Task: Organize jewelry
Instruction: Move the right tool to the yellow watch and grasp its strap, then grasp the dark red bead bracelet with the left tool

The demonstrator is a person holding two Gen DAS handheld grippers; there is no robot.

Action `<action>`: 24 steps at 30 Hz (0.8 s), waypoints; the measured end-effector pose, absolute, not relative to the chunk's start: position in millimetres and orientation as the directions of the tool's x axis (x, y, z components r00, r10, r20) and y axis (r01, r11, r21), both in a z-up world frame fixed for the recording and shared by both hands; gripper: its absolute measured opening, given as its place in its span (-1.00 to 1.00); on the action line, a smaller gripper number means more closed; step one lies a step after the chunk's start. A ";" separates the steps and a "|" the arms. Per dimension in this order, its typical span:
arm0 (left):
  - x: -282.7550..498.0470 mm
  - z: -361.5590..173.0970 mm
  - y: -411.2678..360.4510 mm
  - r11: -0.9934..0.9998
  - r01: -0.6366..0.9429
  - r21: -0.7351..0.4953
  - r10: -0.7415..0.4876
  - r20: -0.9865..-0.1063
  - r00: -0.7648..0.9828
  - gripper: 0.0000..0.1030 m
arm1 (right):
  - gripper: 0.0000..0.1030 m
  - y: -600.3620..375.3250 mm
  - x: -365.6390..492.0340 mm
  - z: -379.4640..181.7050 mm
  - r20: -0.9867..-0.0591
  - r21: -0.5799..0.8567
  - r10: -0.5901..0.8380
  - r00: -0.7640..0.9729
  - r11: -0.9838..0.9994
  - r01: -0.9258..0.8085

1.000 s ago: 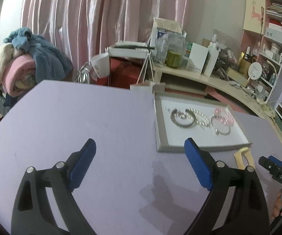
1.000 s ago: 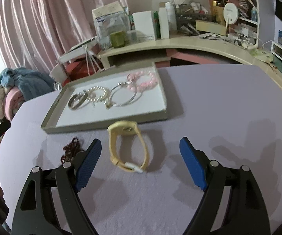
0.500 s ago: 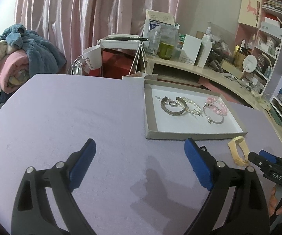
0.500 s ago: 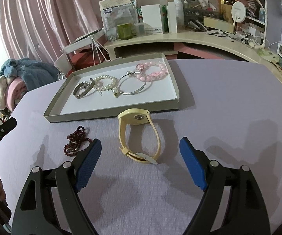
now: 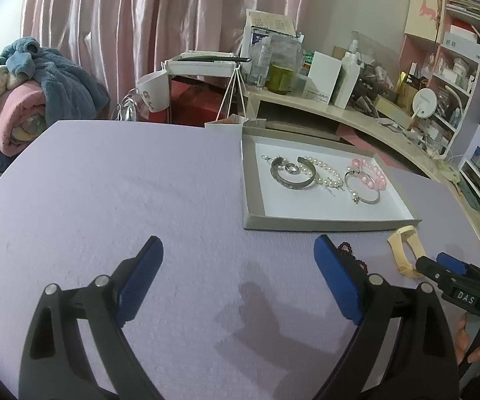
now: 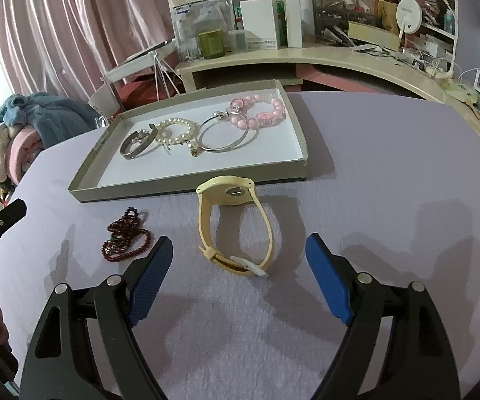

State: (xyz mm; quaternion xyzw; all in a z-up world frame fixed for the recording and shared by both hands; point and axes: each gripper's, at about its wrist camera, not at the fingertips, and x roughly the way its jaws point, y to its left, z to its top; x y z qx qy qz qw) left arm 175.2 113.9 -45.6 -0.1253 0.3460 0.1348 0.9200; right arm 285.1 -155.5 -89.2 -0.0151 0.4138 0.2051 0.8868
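A yellow watch [image 6: 235,230] lies on the lilac table, its face against the front wall of a shallow grey tray [image 6: 186,191]. My right gripper [image 6: 239,280] stands open just short of the watch strap, nothing between its fingers. A dark red bead bracelet [image 6: 125,238] lies left of the watch. Inside the tray rest a silver cuff [image 6: 139,145], a pearl bracelet [image 6: 175,131], a thin silver bangle [image 6: 226,136] and a pink bead bracelet [image 6: 260,113]. My left gripper [image 5: 238,276] is open over bare table, left of the tray [image 5: 250,196]; the red beads [image 5: 348,251] and the watch [image 5: 406,250] lie to its right.
A curved cream desk [image 6: 340,56] crowded with boxes, bottles and a round mirror runs behind the table. Pink curtains hang at the back. A pile of blankets [image 5: 23,96] sits at far left. A hand [image 5: 476,343] holds the other gripper at the left wrist view's right edge.
Both views have pulled back slightly: the tray, the watch and the red beads show fuller and farther from the fingertips. Both grippers stay open; no jewelry has moved.
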 end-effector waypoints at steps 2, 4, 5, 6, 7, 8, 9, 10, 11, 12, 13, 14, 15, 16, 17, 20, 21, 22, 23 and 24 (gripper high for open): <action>175.6 -46.5 112.9 0.933 -0.332 -0.138 0.158 -0.672 0.723 0.78 | 0.63 -152.8 288.2 -90.0 -0.746 0.133 0.344 0.571 0.916 -0.378; 176.1 -47.5 111.9 0.934 -0.331 -0.138 0.156 -0.674 0.722 0.78 | 0.65 -147.9 292.6 -91.1 -0.752 0.127 0.341 0.564 0.915 -0.384; 176.3 -48.0 111.6 0.934 -0.330 -0.138 0.155 -0.675 0.721 0.78 | 0.66 -145.9 293.9 -91.7 -0.755 0.124 0.340 0.561 0.914 -0.387; 176.4 -48.3 111.3 0.934 -0.329 -0.138 0.154 -0.676 0.721 0.78 | 0.66 -142.2 295.7 -92.0 -0.757 0.119 0.340 0.557 0.911 -0.394; 176.7 -48.6 111.0 0.935 -0.328 -0.137 0.154 -0.676 0.721 0.78 | 0.66 -139.7 297.0 -92.3 -0.758 0.114 0.341 0.556 0.909 -0.401; 176.6 -48.5 111.6 0.935 -0.328 -0.137 0.154 -0.676 0.720 0.78 | 0.66 -136.8 297.9 -92.6 -0.760 0.107 0.339 0.555 0.907 -0.408; 176.6 -48.7 111.4 0.935 -0.328 -0.137 0.153 -0.677 0.720 0.78 | 0.66 -133.3 299.5 -93.0 -0.762 0.091 0.330 0.556 0.906 -0.414; 176.5 -48.7 110.9 0.935 -0.327 -0.138 0.152 -0.678 0.720 0.78 | 0.66 -130.7 301.0 -93.0 -0.763 0.081 0.325 0.558 0.906 -0.416; 176.6 -49.0 110.9 0.935 -0.327 -0.138 0.152 -0.678 0.719 0.78 | 0.66 -128.7 303.0 -93.0 -0.763 0.077 0.323 0.559 0.905 -0.418; 176.4 -49.3 110.7 0.935 -0.327 -0.138 0.151 -0.679 0.718 0.78 | 0.66 -127.5 304.2 -93.3 -0.764 0.076 0.322 0.559 0.906 -0.417; 176.5 -49.6 110.6 0.935 -0.326 -0.138 0.150 -0.680 0.718 0.78 | 0.66 -126.7 305.6 -93.7 -0.765 0.072 0.318 0.560 0.906 -0.416; 176.3 -49.8 109.9 0.935 -0.326 -0.138 0.150 -0.680 0.717 0.78 | 0.66 -126.2 306.4 -94.3 -0.766 0.068 0.314 0.560 0.907 -0.415; 176.4 -50.1 109.3 0.936 -0.324 -0.138 0.148 -0.681 0.717 0.78 | 0.66 -125.7 307.4 -95.7 -0.770 0.058 0.304 0.561 0.909 -0.412; 177.1 -50.3 109.2 0.936 -0.323 -0.138 0.147 -0.682 0.717 0.78 | 0.58 -125.5 307.7 -97.0 -0.772 0.059 0.304 0.557 0.908 -0.415; 177.4 -50.5 108.4 0.937 -0.321 -0.138 0.145 -0.682 0.717 0.78 | 0.19 -125.4 307.5 -99.2 -0.778 0.060 0.308 0.548 0.904 -0.422; 179.5 -51.3 106.1 0.941 -0.311 -0.137 0.137 -0.685 0.716 0.78 | -0.22 -128.7 306.1 -99.9 -0.779 0.080 0.325 0.536 0.899 -0.430; 180.5 -51.4 104.9 0.942 -0.306 -0.137 0.133 -0.686 0.716 0.78 | -0.23 -132.5 305.2 -98.9 -0.776 0.110 0.346 0.528 0.898 -0.427; 182.5 -51.5 102.8 0.946 -0.296 -0.136 0.126 -0.687 0.716 0.78 | -0.24 -135.2 304.3 -97.7 -0.771 0.123 0.354 0.529 0.898 -0.422; 183.9 -51.9 100.7 0.948 -0.288 -0.135 0.119 -0.687 0.716 0.78 | -0.24 -136.9 303.4 -96.3 -0.767 0.126 0.355 0.535 0.900 -0.417; 186.8 -52.3 97.6 0.953 -0.273 -0.133 0.109 -0.689 0.716 0.78 | -0.24 -139.4 302.0 -94.2 -0.760 0.132 0.358 0.542 0.902 -0.411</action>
